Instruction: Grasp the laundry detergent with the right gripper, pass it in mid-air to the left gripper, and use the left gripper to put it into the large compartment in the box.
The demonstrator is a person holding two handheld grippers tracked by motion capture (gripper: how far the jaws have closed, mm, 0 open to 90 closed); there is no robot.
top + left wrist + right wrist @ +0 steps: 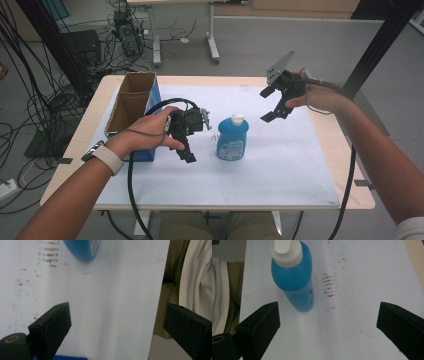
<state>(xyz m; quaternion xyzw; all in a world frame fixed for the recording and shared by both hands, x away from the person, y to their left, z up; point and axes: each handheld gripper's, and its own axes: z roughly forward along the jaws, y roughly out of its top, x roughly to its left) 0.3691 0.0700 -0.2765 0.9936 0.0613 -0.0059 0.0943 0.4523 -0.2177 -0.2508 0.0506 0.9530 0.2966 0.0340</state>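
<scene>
The blue bottle with its white cap stands upright near the middle of the white mat, just right of the open cardboard box. The right gripper hangs in the air behind and to the right of the bottle, its jaws spread wide with nothing between them; in the right gripper view the bottle sits off toward the left jaw rather than centred. The left gripper rests low on the mat between the box and the bottle, its jaws also wide apart and empty, and in the left gripper view just the bottle's base shows at the top edge. The step in hand looks like a reach for the bottle with the right gripper. To do it well, swing the gripper until the bottle's body lies midway between the jaws, come down to the wide blue part below the shoulder and not the slippery cap, and close squarely across the narrow faces so it does not twist or tip; keep the left gripper clear of the approach
</scene>
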